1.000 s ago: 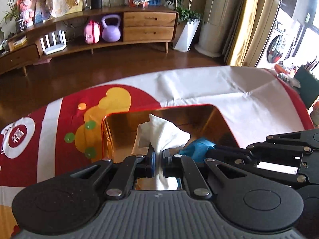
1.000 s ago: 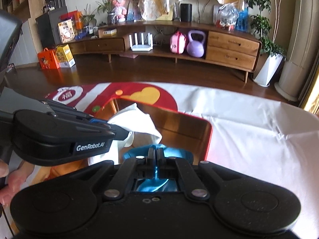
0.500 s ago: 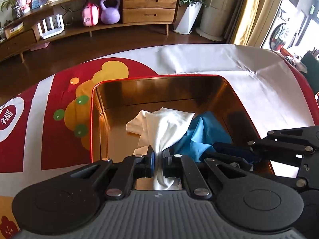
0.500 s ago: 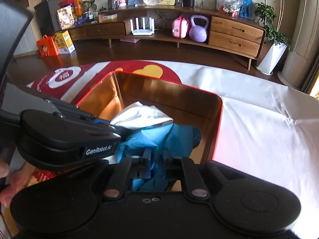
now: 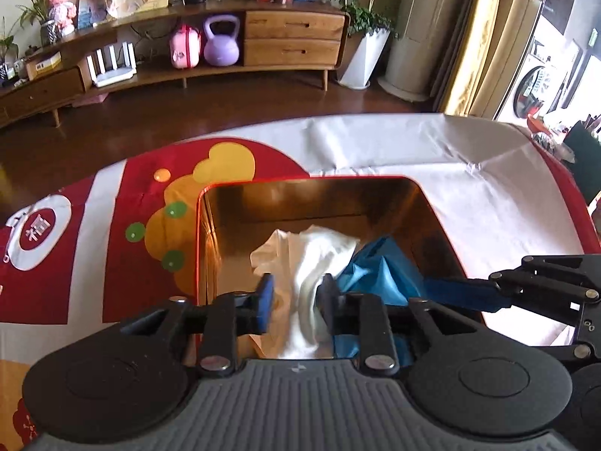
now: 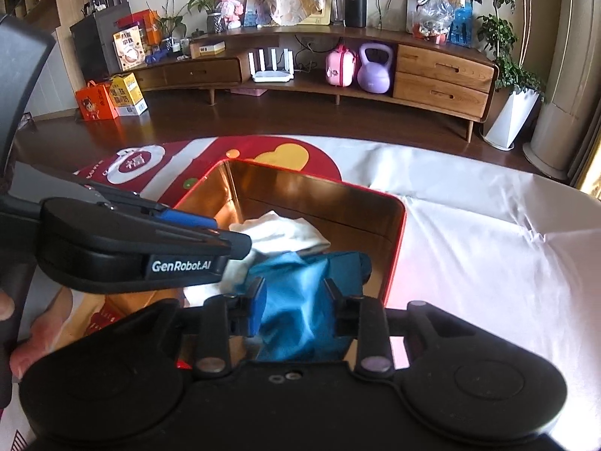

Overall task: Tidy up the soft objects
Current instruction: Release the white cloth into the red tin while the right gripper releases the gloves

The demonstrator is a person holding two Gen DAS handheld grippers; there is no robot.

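A red tin box (image 5: 432, 203) (image 6: 398, 233) with a gold inside stands on the table. Inside it lie a white cloth (image 5: 311, 255) (image 6: 278, 231) and a blue cloth (image 5: 379, 267) (image 6: 300, 293), side by side. My left gripper (image 5: 295, 297) hangs over the box with its jaws opening; the white cloth still lies loose between the pads, no longer pinched. Over the blue cloth my right gripper (image 6: 295, 300) has its jaws opening too, the cloth slack between the fingers. Each gripper shows at the edge of the other's view.
The table wears a red, white and yellow cloth (image 5: 112, 233). A person's fingers (image 6: 7, 306) show at the far left. Beyond the table are a dark wood floor and a long wooden sideboard (image 6: 443, 71) with a purple kettlebell (image 6: 373, 69).
Both grippers went down into the box with their cloths, then parted their jaws and let go. The white and blue cloths now rest in the box.
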